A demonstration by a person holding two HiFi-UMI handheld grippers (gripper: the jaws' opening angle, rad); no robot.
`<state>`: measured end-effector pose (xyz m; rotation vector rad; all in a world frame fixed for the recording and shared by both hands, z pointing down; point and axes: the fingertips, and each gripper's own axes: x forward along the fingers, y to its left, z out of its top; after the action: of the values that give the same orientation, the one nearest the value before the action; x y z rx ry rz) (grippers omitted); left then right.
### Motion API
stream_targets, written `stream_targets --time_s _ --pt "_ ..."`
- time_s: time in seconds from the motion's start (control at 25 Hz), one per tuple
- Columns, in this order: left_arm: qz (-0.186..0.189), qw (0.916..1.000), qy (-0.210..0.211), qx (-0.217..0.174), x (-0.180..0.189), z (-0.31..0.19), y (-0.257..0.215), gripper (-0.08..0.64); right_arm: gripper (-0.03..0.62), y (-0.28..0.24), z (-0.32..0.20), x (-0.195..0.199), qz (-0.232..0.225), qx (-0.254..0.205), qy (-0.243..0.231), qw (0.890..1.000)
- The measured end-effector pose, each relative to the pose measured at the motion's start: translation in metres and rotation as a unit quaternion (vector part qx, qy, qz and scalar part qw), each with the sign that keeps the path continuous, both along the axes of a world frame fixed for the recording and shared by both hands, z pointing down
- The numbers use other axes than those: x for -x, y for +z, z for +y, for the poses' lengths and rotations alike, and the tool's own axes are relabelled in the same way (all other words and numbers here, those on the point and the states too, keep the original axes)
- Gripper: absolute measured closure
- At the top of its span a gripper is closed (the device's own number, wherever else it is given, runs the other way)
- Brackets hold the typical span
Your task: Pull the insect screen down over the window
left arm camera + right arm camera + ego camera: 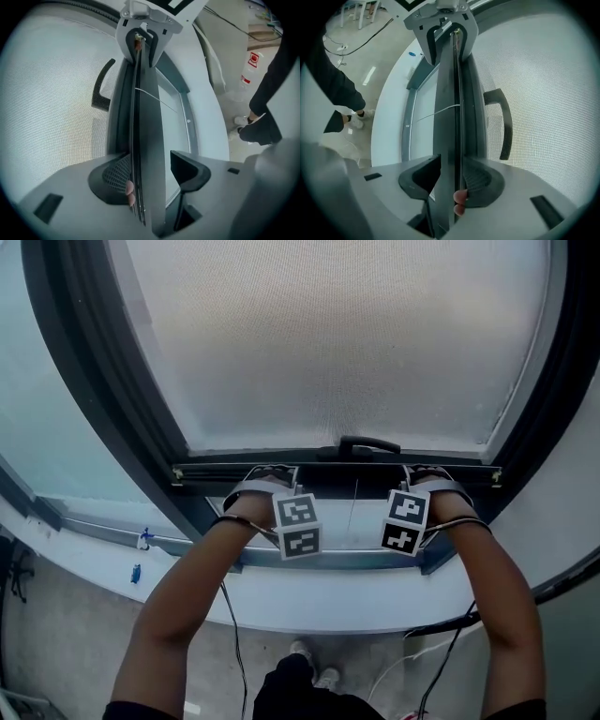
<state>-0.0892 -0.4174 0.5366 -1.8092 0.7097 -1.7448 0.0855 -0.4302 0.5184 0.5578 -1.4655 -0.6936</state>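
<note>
The insect screen's grey mesh [337, 334] covers the window pane. Its dark bottom bar [375, 468] lies just above the lower window rail [347, 559], with a black handle [368, 443] at mid-width. My left gripper [272, 472] straddles the bar [147, 117] left of the handle [101, 86]. One pad [119, 176] lies against the mesh side, and the other jaw stands a little off the bar. My right gripper [450, 180] sits right of the handle [504, 124], both its jaws lying against the bar [447, 103]. The head view shows this gripper [428, 472] at the bar's right end.
A white sill [356, 592] runs below the rail. A thin cord [354, 502] hangs from the bar. Cables [441, 652] trail over the floor by the person's shoes [314, 667]. A bottle [251, 68] stands on the floor. Dark window frame posts [94, 362] flank the screen.
</note>
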Motion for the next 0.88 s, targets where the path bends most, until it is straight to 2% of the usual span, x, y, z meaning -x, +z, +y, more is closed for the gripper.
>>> stream_targets --time_s 0.16,0.32,0.52,0.68,0.76,0.88 --pt "0.014 0.9988 0.003 -0.047 0.000 -0.004 0.001 0.293 0.445 -0.001 -0.003 0.001 -0.001 -0.011 0.002 1.000" --pt "0.041 0.9986 -0.011 -0.033 -0.002 -0.005 0.000 0.296 0.445 0.000 -0.004 0.000 0.000 -0.029 0.001 1.000" --pt "0.026 0.9992 -0.020 -0.021 0.000 -0.010 -0.003 0.307 0.445 -0.003 -0.009 0.001 -0.002 -0.042 -0.004 0.999" --pt "0.023 0.9987 -0.021 -0.039 -0.001 -0.011 -0.004 0.322 0.445 -0.002 -0.010 -0.001 -0.003 -0.061 -0.004 0.998" --pt "0.026 0.9990 -0.023 -0.027 -0.001 -0.008 -0.004 0.322 0.445 -0.003 -0.006 0.000 -0.004 -0.045 -0.003 0.999" --pt "0.046 0.9983 -0.024 0.027 -0.002 0.003 -0.005 0.322 0.446 -0.004 0.004 0.001 -0.005 0.015 0.001 1.000"
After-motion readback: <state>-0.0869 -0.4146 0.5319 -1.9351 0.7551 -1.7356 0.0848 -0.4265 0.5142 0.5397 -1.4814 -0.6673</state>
